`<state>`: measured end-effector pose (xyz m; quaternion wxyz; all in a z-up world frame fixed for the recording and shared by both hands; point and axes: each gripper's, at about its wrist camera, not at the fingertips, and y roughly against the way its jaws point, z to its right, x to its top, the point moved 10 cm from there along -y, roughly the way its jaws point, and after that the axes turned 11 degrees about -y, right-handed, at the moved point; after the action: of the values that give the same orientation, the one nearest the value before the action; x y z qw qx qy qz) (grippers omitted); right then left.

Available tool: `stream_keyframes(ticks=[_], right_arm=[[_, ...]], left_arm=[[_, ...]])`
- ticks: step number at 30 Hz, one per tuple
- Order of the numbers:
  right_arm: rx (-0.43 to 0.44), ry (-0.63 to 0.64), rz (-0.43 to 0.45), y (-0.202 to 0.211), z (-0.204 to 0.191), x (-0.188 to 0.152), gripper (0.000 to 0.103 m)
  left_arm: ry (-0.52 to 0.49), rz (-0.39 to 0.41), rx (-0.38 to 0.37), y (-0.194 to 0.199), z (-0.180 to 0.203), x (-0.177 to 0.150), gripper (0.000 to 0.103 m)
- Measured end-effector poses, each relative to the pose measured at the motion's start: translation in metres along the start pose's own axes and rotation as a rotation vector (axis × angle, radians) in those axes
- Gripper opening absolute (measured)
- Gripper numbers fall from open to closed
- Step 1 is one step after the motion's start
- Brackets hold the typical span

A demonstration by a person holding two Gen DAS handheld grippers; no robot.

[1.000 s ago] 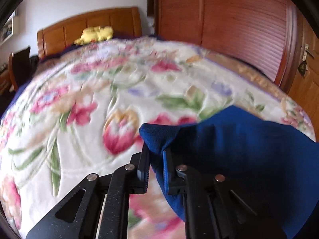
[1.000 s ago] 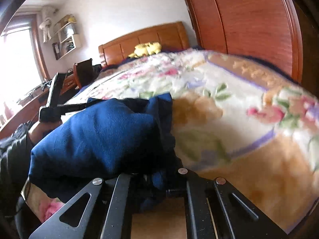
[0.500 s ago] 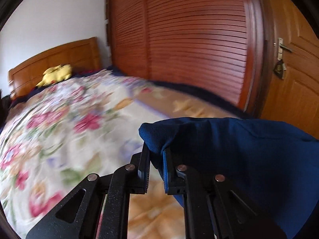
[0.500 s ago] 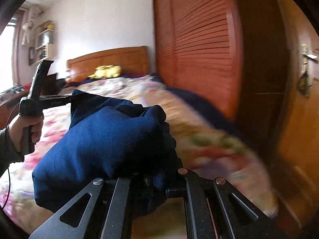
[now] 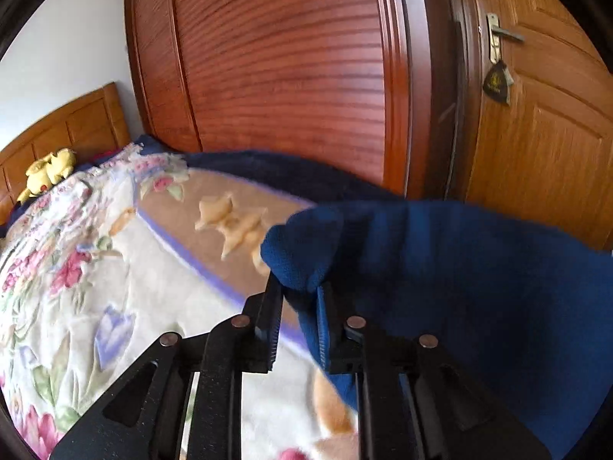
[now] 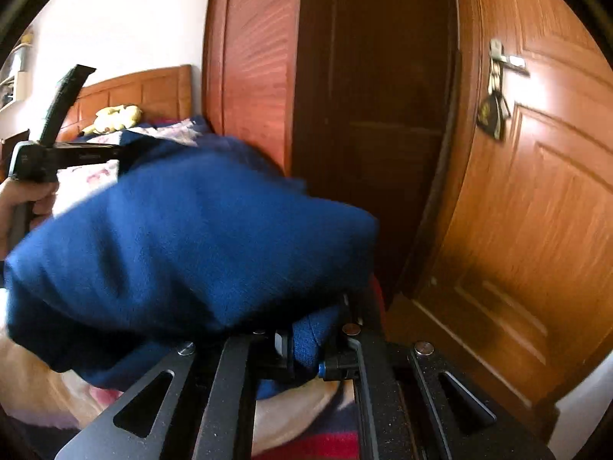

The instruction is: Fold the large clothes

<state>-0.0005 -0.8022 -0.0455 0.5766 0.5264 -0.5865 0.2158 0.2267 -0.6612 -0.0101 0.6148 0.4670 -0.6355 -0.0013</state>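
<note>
The blue garment [image 6: 184,249] hides the right tongs' [image 6: 310,345] tips, and motion blurs the floral blanket [image 5: 95,268]

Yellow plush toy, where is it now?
The yellow plush toy lies far left in both views, against the wooden headboard, beyond the floral blanket.

Floral blanket [image 5: 76,287] covers the bed, tan border strip along its edge. Yellow plush toy [image 5: 48,170] by the wooden headboard [image 5: 65,130]. Slatted wardrobe door [image 5: 283,69] behind. Wooden room door [image 5: 544,115] to the right, metal handle [image 5: 498,34], dark tag [image 5: 497,82] hanging below it.
</note>
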Motion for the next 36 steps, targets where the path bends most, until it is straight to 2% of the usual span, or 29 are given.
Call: stream_keyframes(ticks=[2, 3, 5, 7, 8, 9, 14, 17, 20, 21, 22, 31, 36], right_arm=[[-0.004, -0.039, 0.011, 0.005, -0.001, 0.006, 0.011], [-0.012, -0.052, 0.015, 0.015, 0.0, 0.007, 0.019], [-0.047, -0.057, 0.022, 0.03, 0.0, 0.01, 0.025], [-0.078, -0.054, 0.029, 0.04, 0.001, 0.013, 0.037], [-0.095, -0.05, 0.042, 0.049, 0.001, 0.015, 0.046], [-0.112, -0.046, 0.055, 0.061, 0.0, 0.018, 0.051], [-0.129, -0.01, 0.055, 0.092, -0.048, 0.015, 0.055], [-0.099, 0.018, 0.08, 0.11, -0.085, 0.02, 0.061], [-0.045, 0.044, 0.089, 0.13, -0.126, 0.015, 0.067], [-0.02, 0.055, 0.087, 0.136, -0.143, 0.014, 0.068], [0.005, 0.063, 0.085, 0.139, -0.15, 0.008, 0.069], [0.24, 0.139, 0.06, 0.166, -0.289, -0.016, 0.076], [0.32, 0.172, 0.036, 0.167, -0.352, -0.037, 0.081]], left_arm=[[-0.006, -0.018, -0.027, 0.005, -0.002, -0.01, 0.018], [-0.005, -0.02, -0.044, 0.013, -0.006, -0.016, 0.019], [-0.007, -0.016, -0.046, 0.026, -0.009, -0.023, 0.023], [-0.012, 0.0, -0.049, 0.047, -0.014, -0.032, 0.03], [-0.011, 0.008, -0.055, 0.055, -0.015, -0.035, 0.03], [-0.011, 0.015, -0.06, 0.063, -0.018, -0.039, 0.032], [-0.013, 0.046, -0.037, 0.118, -0.039, -0.064, 0.032], [-0.009, 0.069, -0.021, 0.154, -0.054, -0.078, 0.039], [-0.006, 0.084, -0.009, 0.189, -0.068, -0.094, 0.054], [-0.003, 0.09, -0.007, 0.2, -0.073, -0.1, 0.069], [0.005, 0.102, -0.004, 0.214, -0.079, -0.107, 0.079], [0.048, 0.135, 0.081, 0.289, -0.121, -0.162, 0.084], [0.104, 0.138, 0.179, 0.32, -0.157, -0.2, 0.087]])
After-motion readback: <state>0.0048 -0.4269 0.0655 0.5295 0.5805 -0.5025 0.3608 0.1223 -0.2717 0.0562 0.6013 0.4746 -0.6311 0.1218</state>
